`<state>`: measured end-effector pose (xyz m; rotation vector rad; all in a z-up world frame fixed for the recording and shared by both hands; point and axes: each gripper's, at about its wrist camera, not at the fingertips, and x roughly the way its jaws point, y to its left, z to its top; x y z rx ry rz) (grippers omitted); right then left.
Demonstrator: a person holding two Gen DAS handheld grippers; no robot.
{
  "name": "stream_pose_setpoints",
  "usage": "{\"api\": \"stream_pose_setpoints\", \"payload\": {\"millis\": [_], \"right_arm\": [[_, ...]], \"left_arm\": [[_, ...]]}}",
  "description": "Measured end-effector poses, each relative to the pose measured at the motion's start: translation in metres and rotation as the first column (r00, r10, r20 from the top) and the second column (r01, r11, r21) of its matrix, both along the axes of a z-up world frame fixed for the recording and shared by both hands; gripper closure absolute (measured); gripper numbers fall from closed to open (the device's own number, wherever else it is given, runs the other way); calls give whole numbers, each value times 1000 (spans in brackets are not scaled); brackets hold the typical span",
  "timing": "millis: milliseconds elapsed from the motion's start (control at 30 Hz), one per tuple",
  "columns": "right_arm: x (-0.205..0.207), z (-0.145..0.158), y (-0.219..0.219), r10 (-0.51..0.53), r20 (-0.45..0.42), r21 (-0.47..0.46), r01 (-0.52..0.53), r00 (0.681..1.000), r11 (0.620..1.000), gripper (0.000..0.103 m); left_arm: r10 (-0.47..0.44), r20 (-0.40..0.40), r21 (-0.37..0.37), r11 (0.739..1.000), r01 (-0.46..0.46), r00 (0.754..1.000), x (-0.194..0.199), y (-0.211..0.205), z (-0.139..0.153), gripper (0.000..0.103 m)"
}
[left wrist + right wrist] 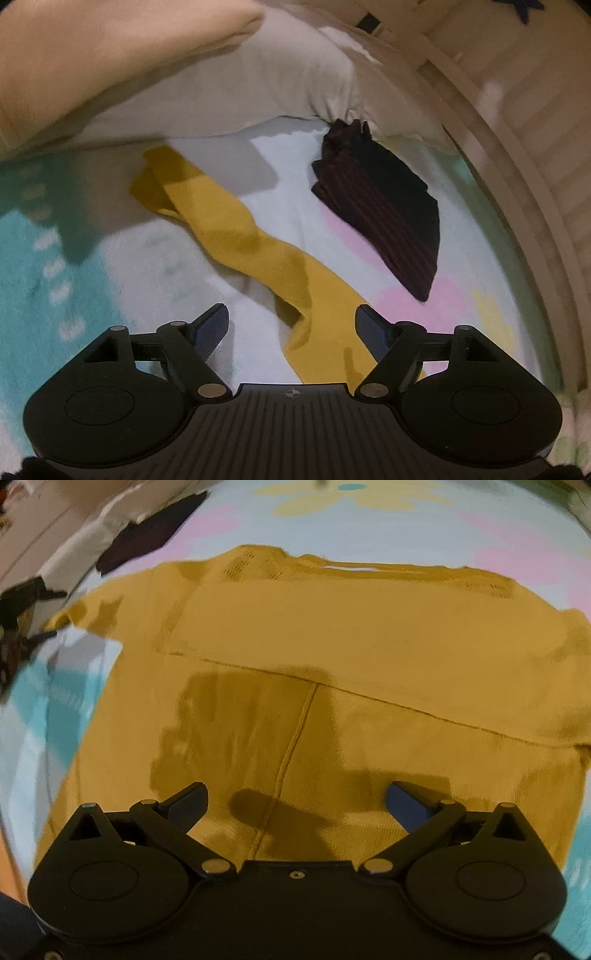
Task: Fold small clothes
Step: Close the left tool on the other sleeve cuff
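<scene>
One mustard garment (332,646), one dark striped folded cloth (384,210), one pillow (229,85), two claws.

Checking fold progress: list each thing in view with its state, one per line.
Yellow garment: spread on the bed, partly folded, a sleeve trailing loose.
Dark striped garment: folded, lying beside the pillow.
Pillow: resting at the bed's edge.
Left claw: open, holding nothing.
Right claw: open wide, holding nothing.
</scene>
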<state>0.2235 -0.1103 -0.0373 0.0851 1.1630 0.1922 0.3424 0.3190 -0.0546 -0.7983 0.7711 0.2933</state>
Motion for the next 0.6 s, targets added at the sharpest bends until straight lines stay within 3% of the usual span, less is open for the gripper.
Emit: {"api": "stream_pose_setpoints", "payload": {"millis": [100,333,500,567,600], "right_arm": [[4,-1,3,7,-5,-18,-7,1000,1000,0],[5,-1,-2,-9,-6,14,9,1000,1000,0],[2,0,-3,-12,-5,21,13,1000,1000,0],[2,0,-4,-14,-5,27,14,1000,1000,0],[2,0,-4,-14,-5,31,14,1000,999,0]], "left_arm": [[-7,24,-40,999,8,1000,5,0,-2,29],[-49,56,-27,998,50,997,20,-21,0,33],[-43,17,10,999,42,999,31,-26,-5,81],[-42,12,13,999,42,999,31,-26,-7,97],[-29,18,18,999,29,999,29,-27,-7,99]]}}
